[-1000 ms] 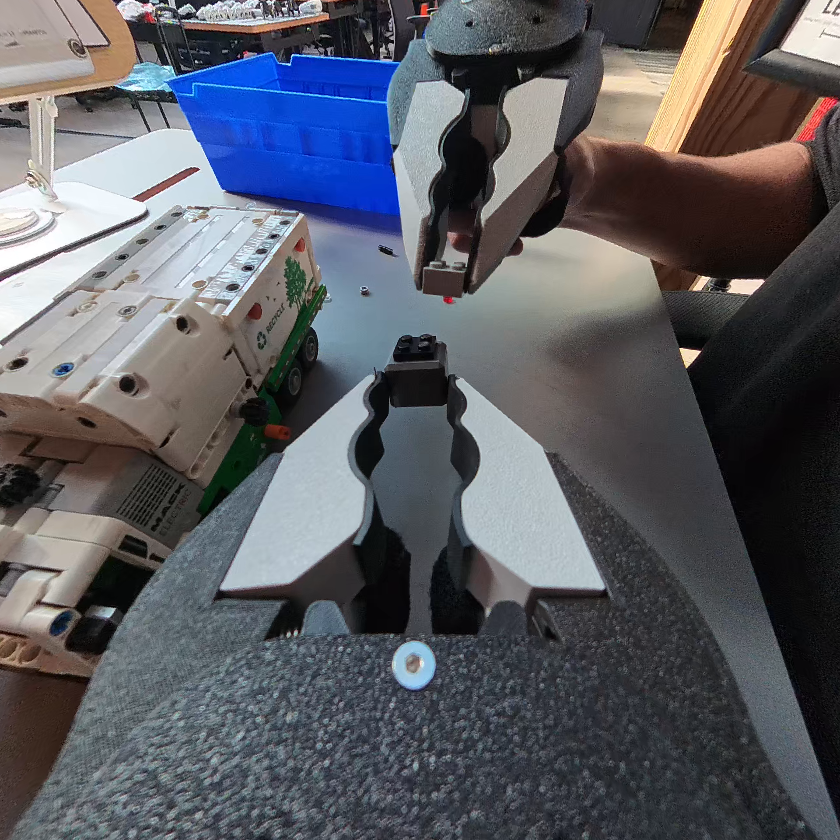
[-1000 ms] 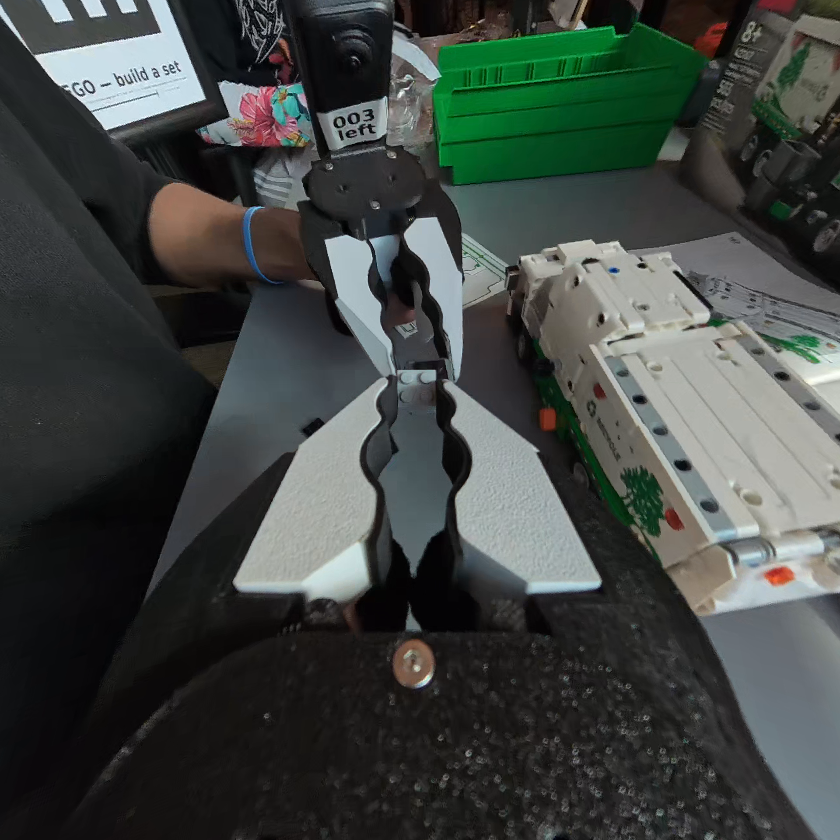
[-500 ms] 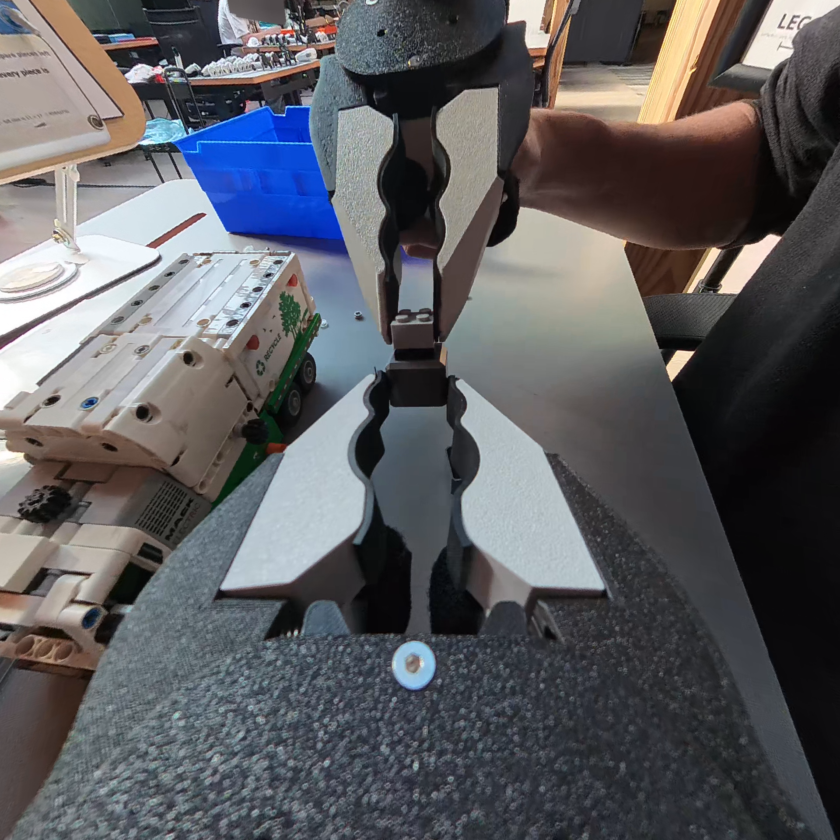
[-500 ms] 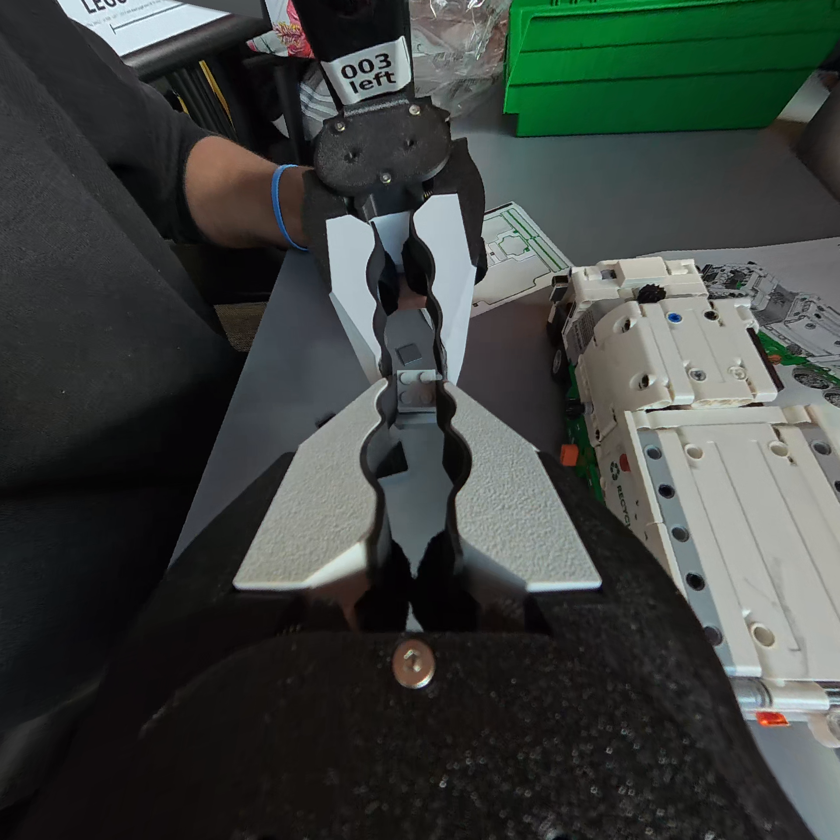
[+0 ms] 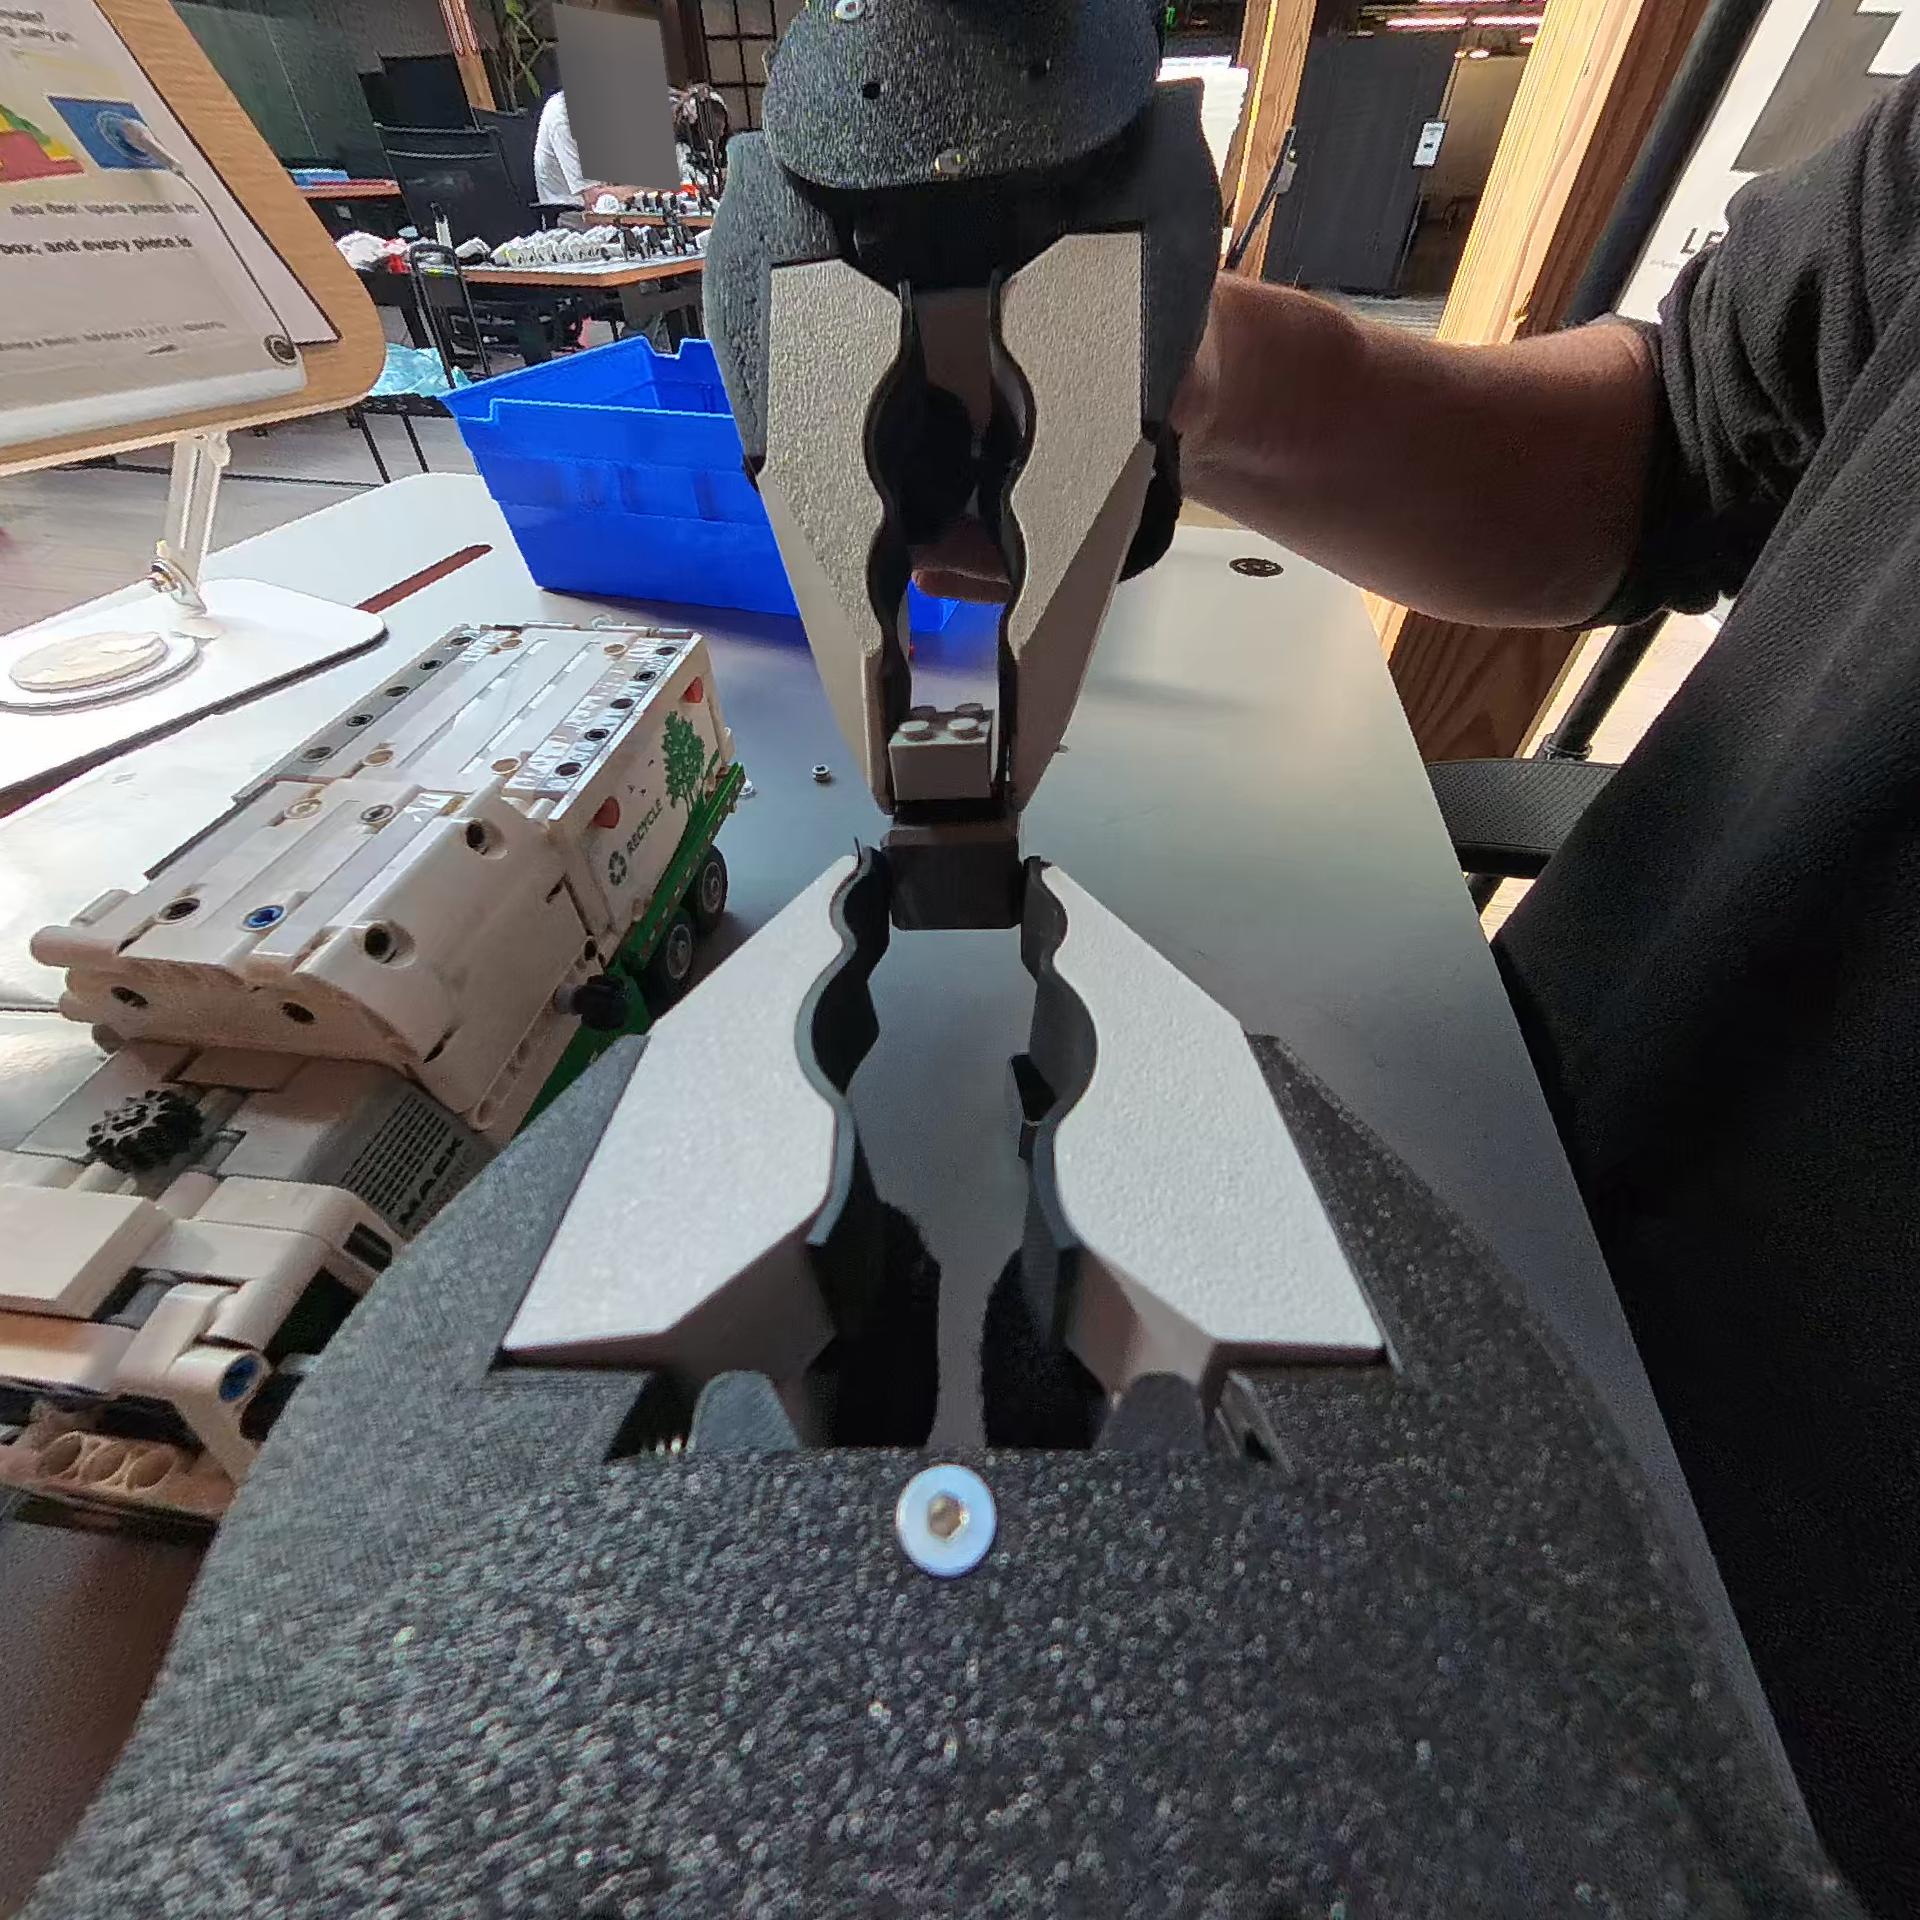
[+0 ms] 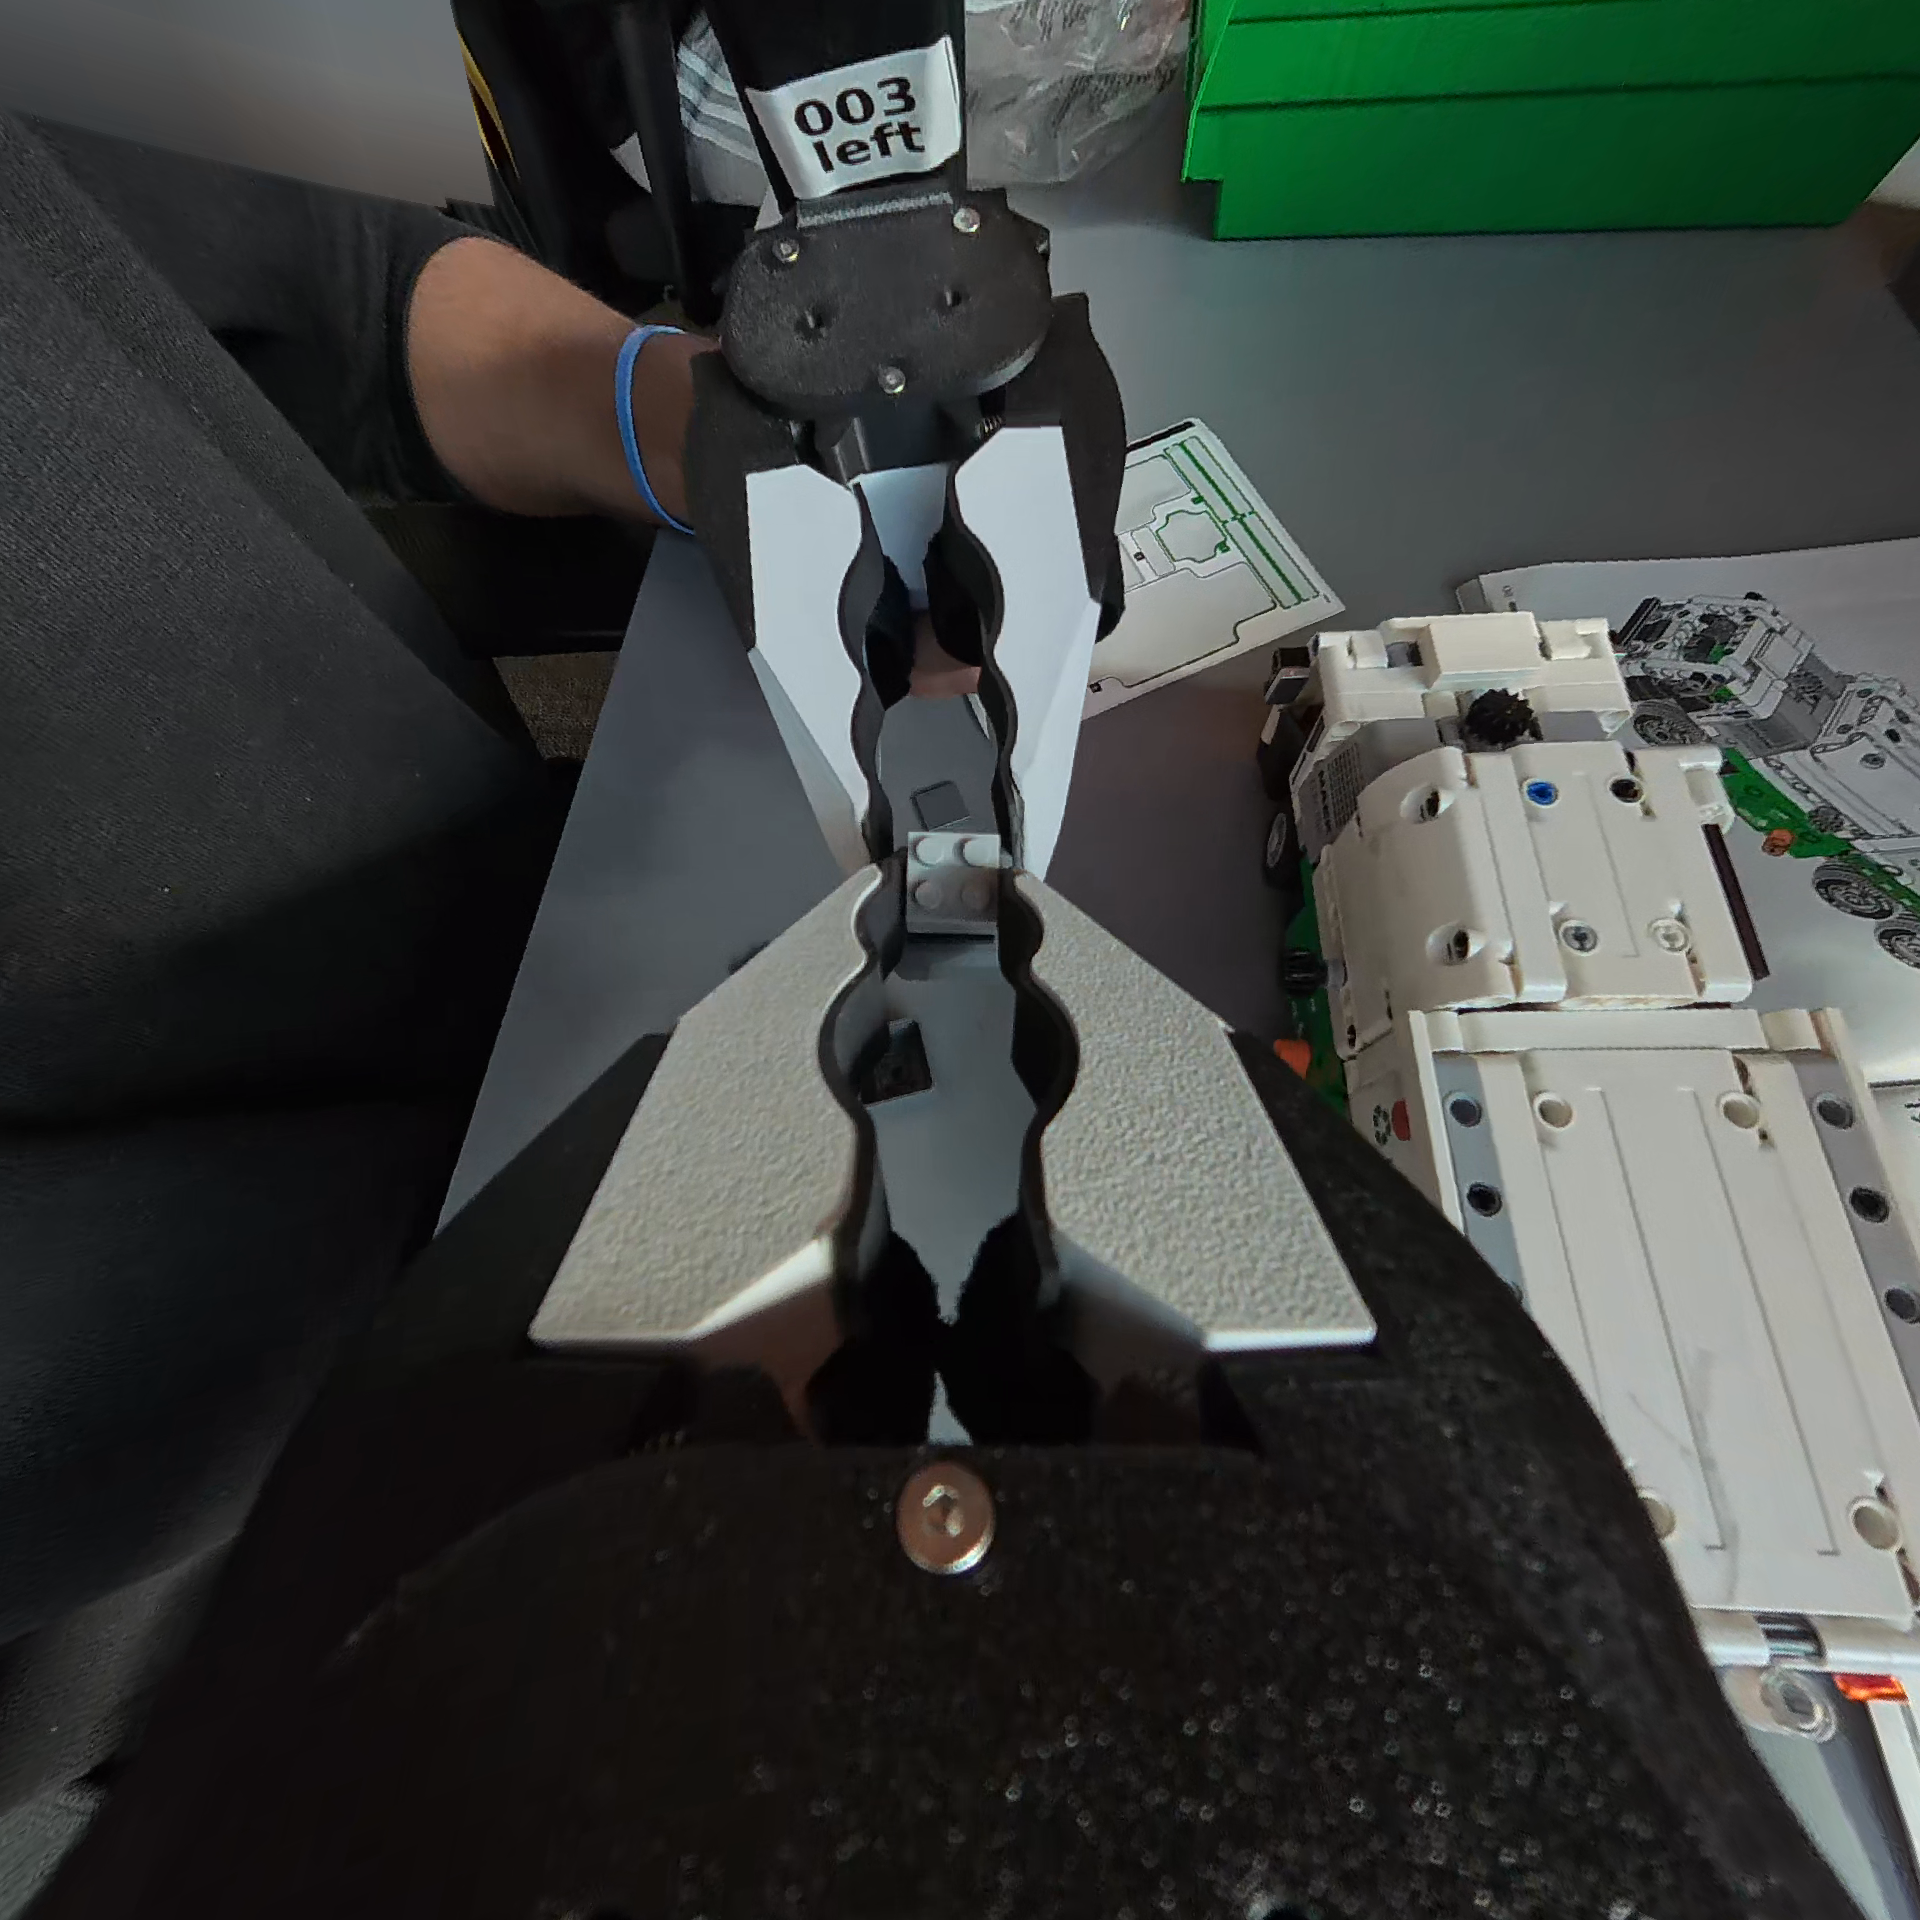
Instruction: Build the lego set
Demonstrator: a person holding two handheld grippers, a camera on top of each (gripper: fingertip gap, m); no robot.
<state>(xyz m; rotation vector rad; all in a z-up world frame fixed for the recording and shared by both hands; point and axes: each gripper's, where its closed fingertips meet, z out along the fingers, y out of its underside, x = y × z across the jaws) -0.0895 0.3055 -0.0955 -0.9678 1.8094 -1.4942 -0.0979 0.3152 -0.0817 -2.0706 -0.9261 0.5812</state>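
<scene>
My left gripper [image 5: 953, 883] is shut on a small dark grey brick [image 5: 953, 894] and holds it above the table. My right gripper [image 5: 945, 774] comes down from above, shut on a light grey studded brick [image 5: 940, 753]. The light grey brick's underside meets the top of the dark one. In the right wrist view my right gripper [image 6: 951, 899] holds the light grey brick [image 6: 954, 883], and the left gripper [image 6: 940, 826] points at it from the far side. The white and green lego truck [image 5: 416, 831] lies on the table to the left; it also shows in the right wrist view [image 6: 1507, 883].
A blue bin [image 5: 623, 488] stands behind the truck and a sign on a stand [image 5: 156, 260] at far left. A green bin [image 6: 1507, 125], instruction sheets [image 6: 1195, 561] and a booklet [image 6: 1766, 644] lie beyond the truck. A small dark piece [image 6: 899, 1070] lies on the table. The tips of both grippers are at nearly the same place.
The right gripper has moved its light grey brick down onto the dark brick held by the left gripper, closing the gap between them. Both grippers stay shut.
</scene>
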